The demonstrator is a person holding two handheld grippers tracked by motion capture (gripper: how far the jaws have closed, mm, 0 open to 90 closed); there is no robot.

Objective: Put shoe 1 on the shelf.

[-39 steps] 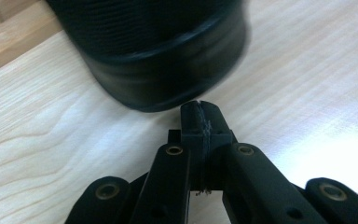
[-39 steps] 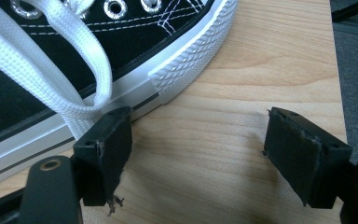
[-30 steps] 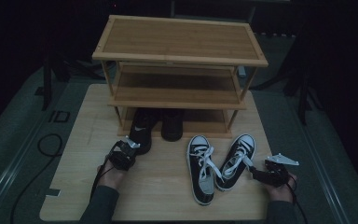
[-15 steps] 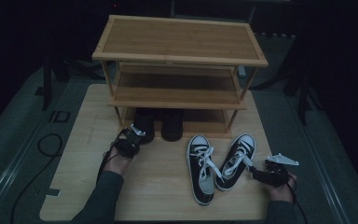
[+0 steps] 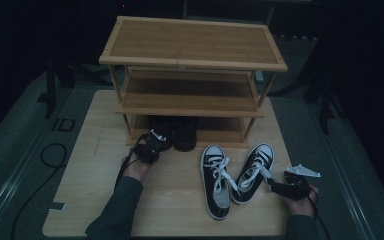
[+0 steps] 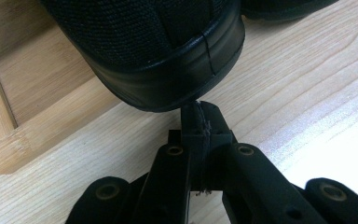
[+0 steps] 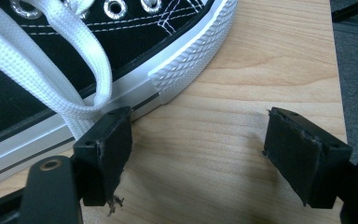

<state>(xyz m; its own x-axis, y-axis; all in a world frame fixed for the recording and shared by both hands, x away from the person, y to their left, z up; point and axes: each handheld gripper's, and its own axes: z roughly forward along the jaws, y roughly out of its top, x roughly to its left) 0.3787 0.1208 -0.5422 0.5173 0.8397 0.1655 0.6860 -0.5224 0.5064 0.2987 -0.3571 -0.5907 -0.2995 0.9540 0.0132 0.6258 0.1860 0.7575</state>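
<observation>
Left gripper [image 6: 200, 109], jaws closed empty, nudges black shoe [image 6: 154, 51] heel squarely under rack [image 5: 192, 65]; right gripper [image 7: 198, 154] gapes empty.

We can't really see the front ends of the two black shoes [image 5: 175, 131] from the high view, since they're tucked under the rack's [image 5: 192, 47] middle shelf and it's dark in there. In the left gripper view the black shoe's heel [image 6: 168, 60] runs off the top edge, so the upper is mostly cut. The right gripper view crops the sneaker [image 7: 98, 56] at the top and left, and its lace [image 7: 51, 70] runs out of frame, so we can't tell where it ends. From above, the right gripper [image 5: 280, 187] is too small and dim to make out its pads.
</observation>
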